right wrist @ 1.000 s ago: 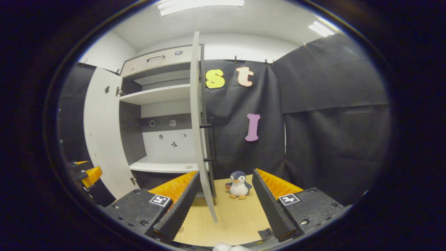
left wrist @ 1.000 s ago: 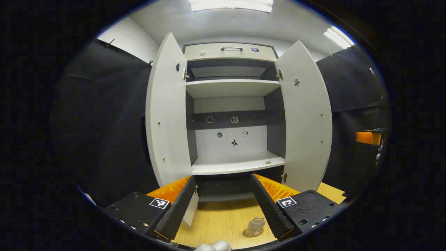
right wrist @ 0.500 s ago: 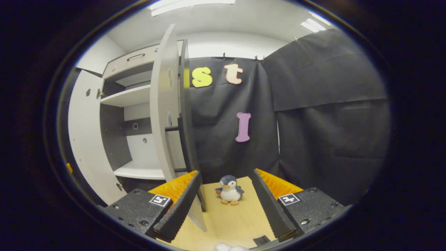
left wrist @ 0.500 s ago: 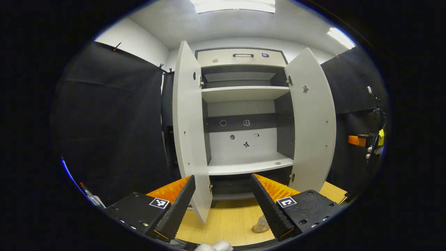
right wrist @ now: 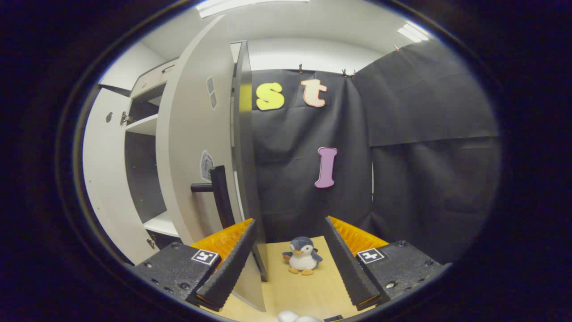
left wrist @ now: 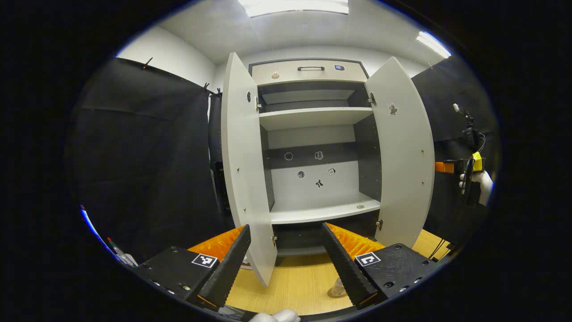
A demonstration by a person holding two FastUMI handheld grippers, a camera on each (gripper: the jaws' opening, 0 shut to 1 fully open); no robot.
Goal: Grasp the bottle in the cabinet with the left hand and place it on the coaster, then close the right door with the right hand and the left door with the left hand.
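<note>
Light wood table (left wrist: 295,286) carries the cabinet (left wrist: 313,71). Clear bottle (left wrist: 338,288) stands on a coaster on it, in front of the cabinet, partly hidden. Lower cabinet shelf (left wrist: 321,213): one small round object near front right. Toy penguin (right wrist: 302,256) upright on the table.

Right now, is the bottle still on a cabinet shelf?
No: in the left gripper view the cabinet shelf holds no bottle; the bottle stands on the wooden table.

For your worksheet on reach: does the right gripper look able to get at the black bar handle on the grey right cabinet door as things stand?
Probably yes. The right gripper is open and empty, and the black bar handle on the grey right cabinet door stands just ahead to its left, with nothing between them.
</note>
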